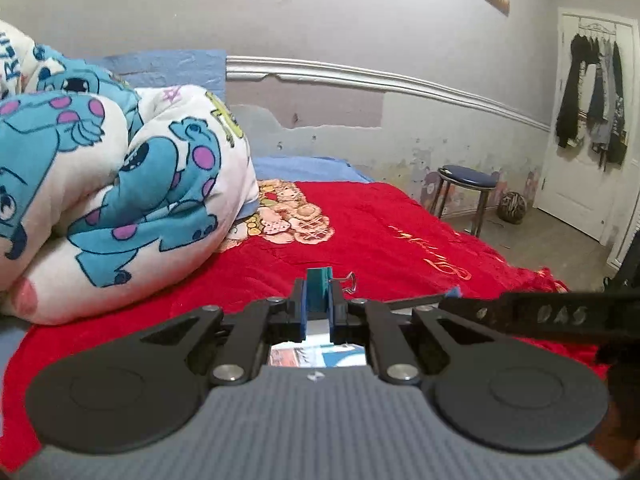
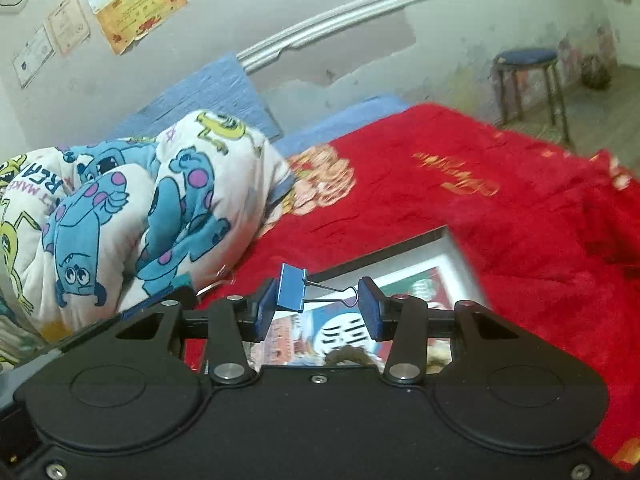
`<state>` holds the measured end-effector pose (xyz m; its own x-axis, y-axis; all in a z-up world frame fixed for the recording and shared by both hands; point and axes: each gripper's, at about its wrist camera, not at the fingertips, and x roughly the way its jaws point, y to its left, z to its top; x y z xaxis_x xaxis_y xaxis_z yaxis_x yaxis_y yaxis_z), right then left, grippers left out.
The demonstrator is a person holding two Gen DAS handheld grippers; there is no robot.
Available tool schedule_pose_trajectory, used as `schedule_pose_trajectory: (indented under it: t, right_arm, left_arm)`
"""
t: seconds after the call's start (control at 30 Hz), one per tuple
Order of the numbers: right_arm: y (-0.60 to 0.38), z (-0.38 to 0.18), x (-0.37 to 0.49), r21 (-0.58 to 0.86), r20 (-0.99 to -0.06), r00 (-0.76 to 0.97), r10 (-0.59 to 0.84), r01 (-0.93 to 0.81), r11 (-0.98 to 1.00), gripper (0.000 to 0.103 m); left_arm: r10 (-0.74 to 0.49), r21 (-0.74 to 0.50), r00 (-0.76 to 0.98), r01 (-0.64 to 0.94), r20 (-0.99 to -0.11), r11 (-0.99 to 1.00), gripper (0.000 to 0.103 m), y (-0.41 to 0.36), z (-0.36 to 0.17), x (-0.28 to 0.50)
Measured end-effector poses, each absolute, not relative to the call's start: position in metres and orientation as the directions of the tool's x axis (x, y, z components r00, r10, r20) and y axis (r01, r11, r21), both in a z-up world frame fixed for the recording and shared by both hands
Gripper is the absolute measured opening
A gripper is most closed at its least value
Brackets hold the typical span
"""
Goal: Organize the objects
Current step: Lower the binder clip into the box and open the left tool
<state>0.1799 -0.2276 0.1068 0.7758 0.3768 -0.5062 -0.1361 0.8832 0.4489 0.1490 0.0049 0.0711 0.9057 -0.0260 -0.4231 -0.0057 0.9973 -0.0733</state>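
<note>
The left gripper pinches a teal binder clip; the right gripper, half-open, spans a blue binder clip touching both pads. Only its view shows the framed picture.

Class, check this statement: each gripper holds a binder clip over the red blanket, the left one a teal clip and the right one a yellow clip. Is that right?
Not quite. The clip in the right gripper is blue, not yellow: the right wrist view shows a blue binder clip between its fingers. The rest stands: the left gripper holds a teal clip over the red blanket.
</note>
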Motion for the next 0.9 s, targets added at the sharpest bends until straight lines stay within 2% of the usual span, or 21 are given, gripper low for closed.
schedule_pose_trajectory:
  t: [0.1,0.4,0.7,0.9]
  right_arm:
    - [-0.214,0.091,0.209,0.424,-0.533,0.759,0.374,-0.143,0.894,0.043]
    - [-0.202,0.025,0.266,0.482,-0.554,0.722,0.415,-0.129,0.867,0.043]
    - [-0.203,0.004,0.274,0.459,-0.588,0.711,0.386,-0.100,0.883,0.043]
    - [-0.199,-0.009,0.278,0.447,-0.634,0.670,0.386,-0.089,0.890,0.043]
  left_arm:
    - [-0.023,-0.095,0.897,-0.022,-0.441,0.995,0.012,0.013,0.056,0.168]
    - [-0.005,-0.129,0.840,-0.077,-0.543,0.989,0.012,0.033,-0.015,0.199]
    - [0.003,-0.133,0.827,-0.094,-0.563,0.987,0.013,0.032,-0.025,0.198]
    - [0.023,-0.077,0.822,-0.081,-0.569,0.994,0.014,0.023,-0.028,0.200]
